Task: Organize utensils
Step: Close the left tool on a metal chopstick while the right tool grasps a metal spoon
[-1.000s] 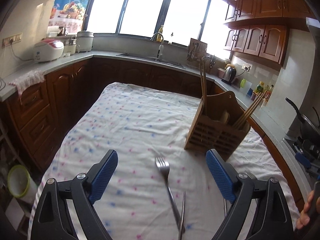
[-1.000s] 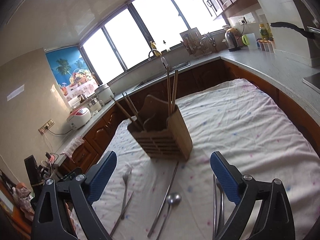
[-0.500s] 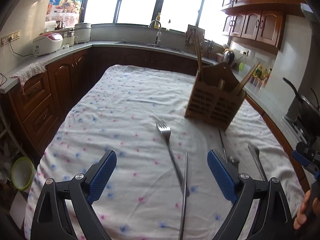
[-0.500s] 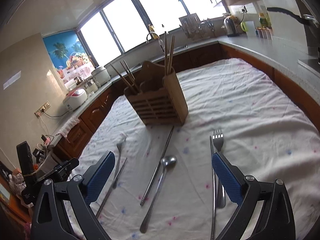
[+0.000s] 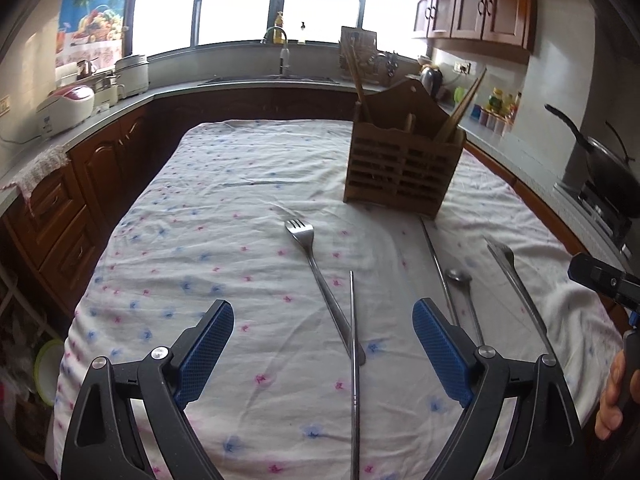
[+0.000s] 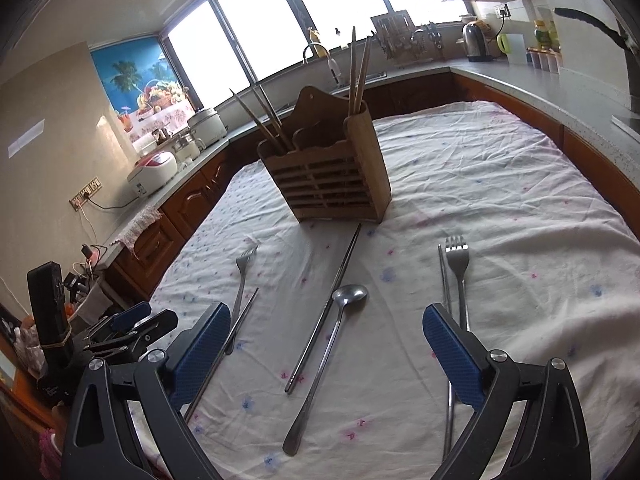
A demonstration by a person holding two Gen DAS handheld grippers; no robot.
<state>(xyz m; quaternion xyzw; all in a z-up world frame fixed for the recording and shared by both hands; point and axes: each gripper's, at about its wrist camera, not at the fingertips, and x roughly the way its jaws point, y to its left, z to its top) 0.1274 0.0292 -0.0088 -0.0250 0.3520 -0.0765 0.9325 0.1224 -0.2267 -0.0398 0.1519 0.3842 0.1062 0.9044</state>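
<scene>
Two forks point(image 6: 457, 264) point(image 6: 241, 280), one spoon point(image 6: 338, 320), three metal chopsticks point(image 6: 328, 312) point(image 6: 445, 292) point(image 6: 240, 320), one wooden holder point(image 6: 332, 176).

This is a home kitchen. Dark wooden cabinets point(image 5: 480, 12) run along the walls, and a sink with a faucet point(image 5: 280, 46) sits under big windows point(image 5: 240, 0). A rice cooker point(image 5: 66, 110), an electric kettle point(image 6: 476, 42) and a pan point(image 5: 600, 152) stand on the counters.

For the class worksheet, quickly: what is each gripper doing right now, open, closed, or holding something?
Left gripper: open, holding nothing, above a fork and a metal chopstick.
Right gripper: open, holding nothing, above the spoon.
</scene>
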